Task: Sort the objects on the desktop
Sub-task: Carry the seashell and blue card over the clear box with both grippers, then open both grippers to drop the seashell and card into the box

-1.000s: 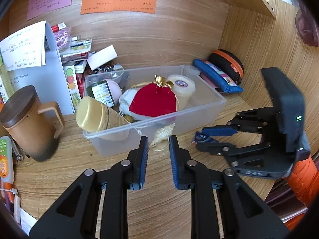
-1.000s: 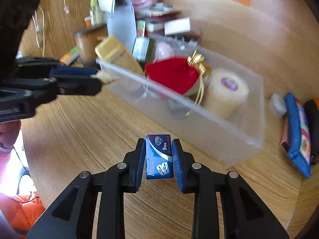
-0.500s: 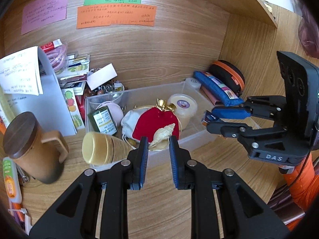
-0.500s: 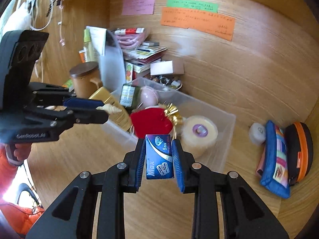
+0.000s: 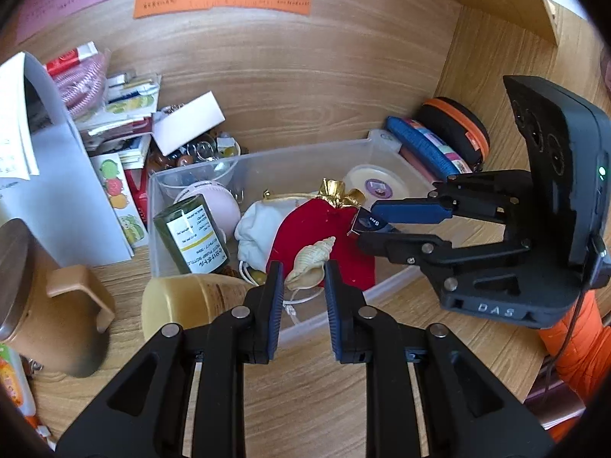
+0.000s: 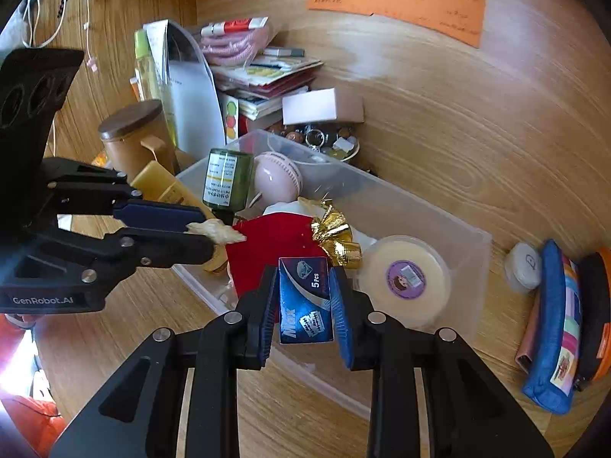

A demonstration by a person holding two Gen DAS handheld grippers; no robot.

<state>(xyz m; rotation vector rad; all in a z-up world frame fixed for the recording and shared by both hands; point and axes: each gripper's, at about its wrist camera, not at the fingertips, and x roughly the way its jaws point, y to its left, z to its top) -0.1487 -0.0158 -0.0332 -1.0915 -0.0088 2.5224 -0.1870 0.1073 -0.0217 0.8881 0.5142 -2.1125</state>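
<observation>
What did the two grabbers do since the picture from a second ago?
Both moved forward from the bare desk to over the clear bin. The left gripper still pinches the seashell; the right gripper still pinches the small blue box. The bin's contents stayed put.

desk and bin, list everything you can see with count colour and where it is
clear bin: 1, see-through, mid desk
red pouch: 1, gold bow, in bin
round tub: 1, cream, bin's right end
green bottle: 1, dark, bin's left end
pink ball: 1, in bin, beside bottle
gold tube: 1, bin's left front
lidded mug: 1, brown, left of bin
pencil case: 1, blue, right of bin
shell: 1, cream, in left gripper
blue box: 1, in right gripper
</observation>
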